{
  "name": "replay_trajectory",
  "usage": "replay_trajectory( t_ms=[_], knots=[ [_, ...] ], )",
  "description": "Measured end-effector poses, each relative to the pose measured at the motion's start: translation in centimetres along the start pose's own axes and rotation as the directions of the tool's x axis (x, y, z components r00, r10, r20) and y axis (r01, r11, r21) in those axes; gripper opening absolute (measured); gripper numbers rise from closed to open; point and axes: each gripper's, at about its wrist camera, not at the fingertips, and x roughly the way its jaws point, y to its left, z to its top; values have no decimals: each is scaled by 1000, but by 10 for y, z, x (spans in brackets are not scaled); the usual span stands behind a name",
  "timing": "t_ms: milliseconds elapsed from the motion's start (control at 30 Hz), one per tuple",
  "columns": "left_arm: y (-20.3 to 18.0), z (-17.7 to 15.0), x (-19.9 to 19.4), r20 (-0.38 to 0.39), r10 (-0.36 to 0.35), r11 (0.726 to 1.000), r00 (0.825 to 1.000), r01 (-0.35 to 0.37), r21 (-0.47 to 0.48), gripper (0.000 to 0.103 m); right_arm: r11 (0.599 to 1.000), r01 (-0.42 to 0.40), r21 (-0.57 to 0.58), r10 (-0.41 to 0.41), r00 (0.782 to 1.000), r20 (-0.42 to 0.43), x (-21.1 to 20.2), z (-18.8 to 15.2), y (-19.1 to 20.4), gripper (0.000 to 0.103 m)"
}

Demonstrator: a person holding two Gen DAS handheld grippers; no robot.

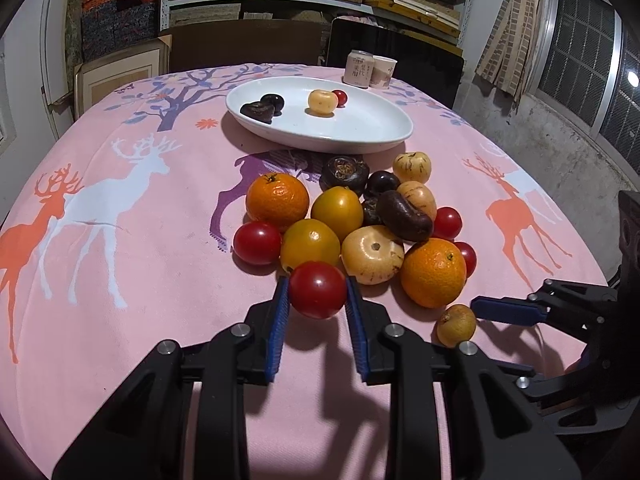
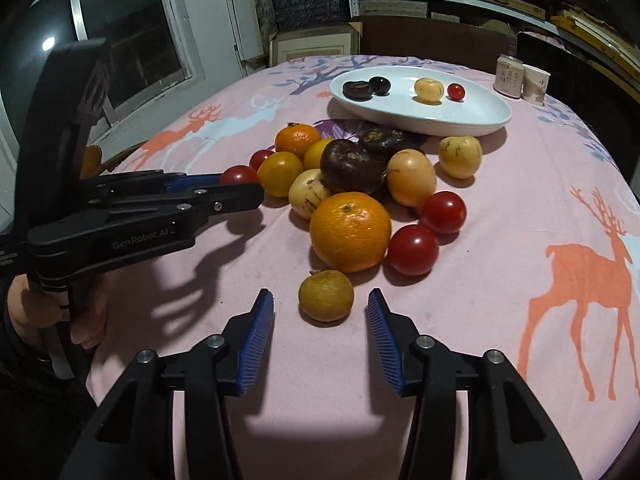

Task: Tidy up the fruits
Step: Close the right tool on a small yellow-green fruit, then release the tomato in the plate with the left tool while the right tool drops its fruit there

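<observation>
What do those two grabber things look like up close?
Each is a black plastic claw with two angled fingers. The left gripper and the right gripper have ridged blue pads and round silver bolts at the joints. White lettering runs along the left one's side. No cables show.

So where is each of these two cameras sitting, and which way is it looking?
Left wrist view: sits behind the left gripper, looks down across the fruit pile to the white dish; its pads clamp a red tomato.
Right wrist view: sits behind the right gripper, jaws open around a small brownish fruit; a hand shows.
Both share the pile, the dish and each other's gripper.
</observation>
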Motion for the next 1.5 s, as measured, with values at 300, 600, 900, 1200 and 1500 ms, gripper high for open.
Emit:
replay_trajectory(
  t_ms=[300, 600, 900, 1200, 1500],
  knots=[
    [0, -1, 1, 0, -7, 1000, 1000, 7, -8, 27, 999, -19, 41, 19, 1000, -10, 7, 1, -5, 29],
    [1, -1, -1, 3, -12, 1000, 1000, 12, -10, 27, 996, -34, 80, 34, 999, 6, 3, -2, -13, 29],
    [2, 0, -2, 8, -9, 1000, 1000, 9, -11, 27, 994, -51, 92, 49, 998, 29, -4, -4, -17, 29],
    [2, 0, -5, 16, 7, 1000, 1000, -7, -5, 27, 994, -42, 105, 37, 998, 48, -11, -3, -21, 29],
    [0, 0, -7, 23, 14, 1000, 1000, -14, 6, 27, 992, -37, 118, 30, 998, 55, -13, -2, -26, 29]
  ],
)
